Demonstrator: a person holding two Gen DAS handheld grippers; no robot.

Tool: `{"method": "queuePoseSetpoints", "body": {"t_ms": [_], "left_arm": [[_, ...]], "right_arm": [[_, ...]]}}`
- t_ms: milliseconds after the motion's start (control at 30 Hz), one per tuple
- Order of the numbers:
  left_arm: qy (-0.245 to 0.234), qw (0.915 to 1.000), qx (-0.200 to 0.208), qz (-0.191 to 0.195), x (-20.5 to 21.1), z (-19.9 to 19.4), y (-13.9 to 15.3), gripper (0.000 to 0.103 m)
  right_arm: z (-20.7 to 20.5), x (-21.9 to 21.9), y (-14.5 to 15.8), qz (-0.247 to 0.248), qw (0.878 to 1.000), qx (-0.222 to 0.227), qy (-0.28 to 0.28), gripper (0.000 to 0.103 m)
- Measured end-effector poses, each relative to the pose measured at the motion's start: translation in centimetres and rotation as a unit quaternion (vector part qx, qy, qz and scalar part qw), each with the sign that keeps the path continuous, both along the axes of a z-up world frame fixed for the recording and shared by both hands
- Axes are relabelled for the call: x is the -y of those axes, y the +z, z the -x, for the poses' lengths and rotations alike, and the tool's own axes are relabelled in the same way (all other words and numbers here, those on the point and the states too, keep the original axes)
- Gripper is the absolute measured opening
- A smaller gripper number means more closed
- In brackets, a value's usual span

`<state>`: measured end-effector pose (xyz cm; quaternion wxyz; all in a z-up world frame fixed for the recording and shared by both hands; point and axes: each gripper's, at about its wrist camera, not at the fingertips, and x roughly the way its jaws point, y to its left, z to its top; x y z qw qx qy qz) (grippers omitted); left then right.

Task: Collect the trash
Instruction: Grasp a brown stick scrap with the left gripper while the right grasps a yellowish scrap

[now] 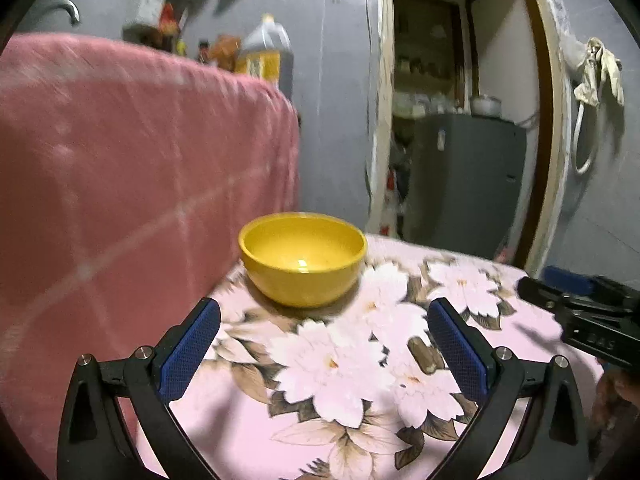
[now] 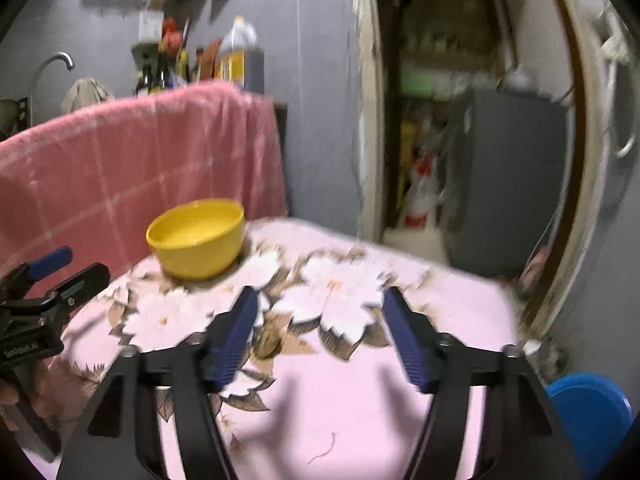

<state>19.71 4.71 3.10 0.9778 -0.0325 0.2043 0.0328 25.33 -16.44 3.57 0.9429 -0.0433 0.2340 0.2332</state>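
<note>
Only one yellow bowl [image 1: 303, 259] sits on one floral tablecloth [image 1: 400, 360].

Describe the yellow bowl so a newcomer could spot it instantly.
Find the pink floral tablecloth. At its far edge, beside the hanging pink checked cloth, sits the yellow bowl, upright and apparently empty. It is the only dish on the table.

Home kitchen is indicated: tap [image 2: 52, 65], oil jug [image 1: 267, 50] and sauce bottles [image 2: 160, 74] ranged along grey wall; fridge [image 1: 460, 178] seen through doorway; floral-clothed table [image 1: 360, 360].
</note>
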Motion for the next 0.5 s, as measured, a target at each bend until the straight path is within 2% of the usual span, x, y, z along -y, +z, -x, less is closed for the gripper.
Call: {"method": "queuePoseSetpoints", "body": {"t_ms": [67,133,233,367,500], "left_arm": [[-0.003,0.9998,-0.018,0.007,-0.1,-0.9,-0.2,0.101],[-0.009,0.9993,-0.035,0.015,-0.2,-1.7,-0.5,0.1],[-0.018,0.9973,-0.066,0.027,-0.3,-3.0,-1.2,0.092],[-0.023,0.9929,-0.11,0.038,-0.3,-4.4,-2.1,0.082],[-0.034,0.9875,-0.142,0.06,-0.5,-5.2,-2.9,0.074]], "right_arm": [[-1.5,-0.5,-0.5,0.006,0.999,-0.034,0.012,0.049],[-2.7,-1.1,-1.2,0.015,0.998,-0.064,0.018,0.048],[-4.2,-1.7,-2.2,0.016,0.993,-0.11,0.033,0.039],[-5.6,-2.2,-3.2,0.006,0.987,-0.152,0.059,0.037],[-6.5,-3.3,-4.2,0.019,0.98,-0.182,0.08,0.034]]}}
